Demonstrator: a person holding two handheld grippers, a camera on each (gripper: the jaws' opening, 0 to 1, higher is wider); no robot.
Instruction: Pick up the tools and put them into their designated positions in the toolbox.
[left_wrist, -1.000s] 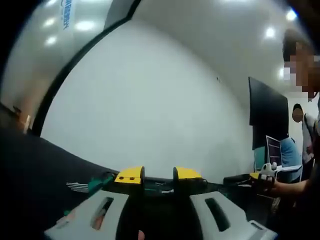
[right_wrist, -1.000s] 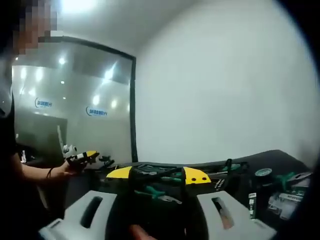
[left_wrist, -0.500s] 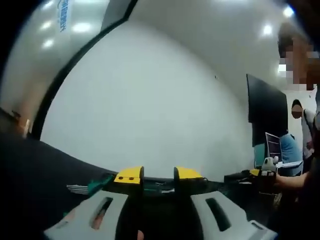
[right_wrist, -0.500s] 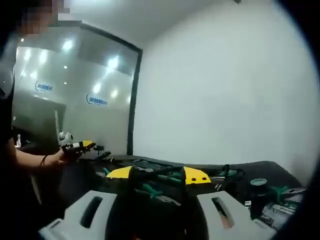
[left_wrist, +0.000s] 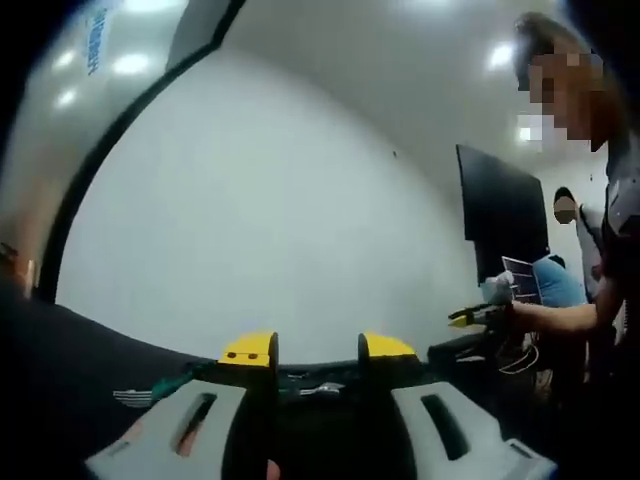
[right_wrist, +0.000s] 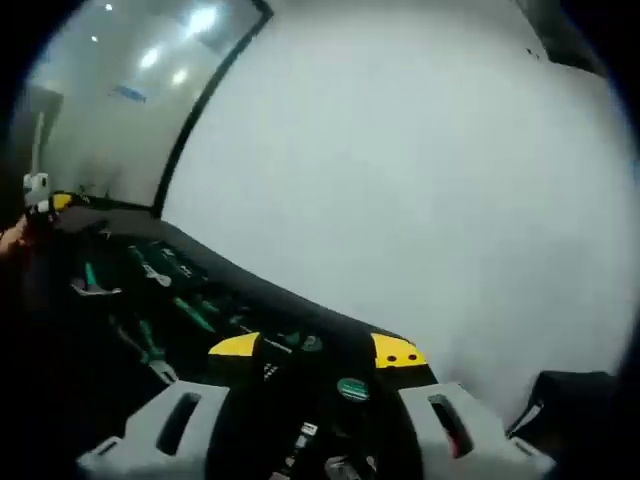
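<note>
- In the left gripper view, the left gripper (left_wrist: 318, 352) is seen with its yellow-tipped jaws apart and nothing held between them.
- Beyond those jaws a black table (left_wrist: 70, 350) is seen, with a white wall (left_wrist: 280, 230) behind it.
- Green-handled tools (left_wrist: 175, 375) are seen lying on the table just left of the left gripper's jaws; they are too small to be told apart.
- To the right of the left gripper, the right gripper (left_wrist: 470, 317) is seen held out in a person's hand (left_wrist: 512, 312); its jaw state cannot be told there.
- In the right gripper view, the right gripper (right_wrist: 315, 350) is seen with its jaws apart and empty.
- The toolbox (right_wrist: 130, 290) is seen lying open on the table left of the right gripper's jaws, with green-handled tools (right_wrist: 150, 270) set in its dark tray.
- A round green-topped item (right_wrist: 352, 388) is seen between the right gripper's jaws, untouched by them.
- The left gripper (right_wrist: 40, 195) is seen far left of the toolbox, at the view's edge, blurred.
</note>
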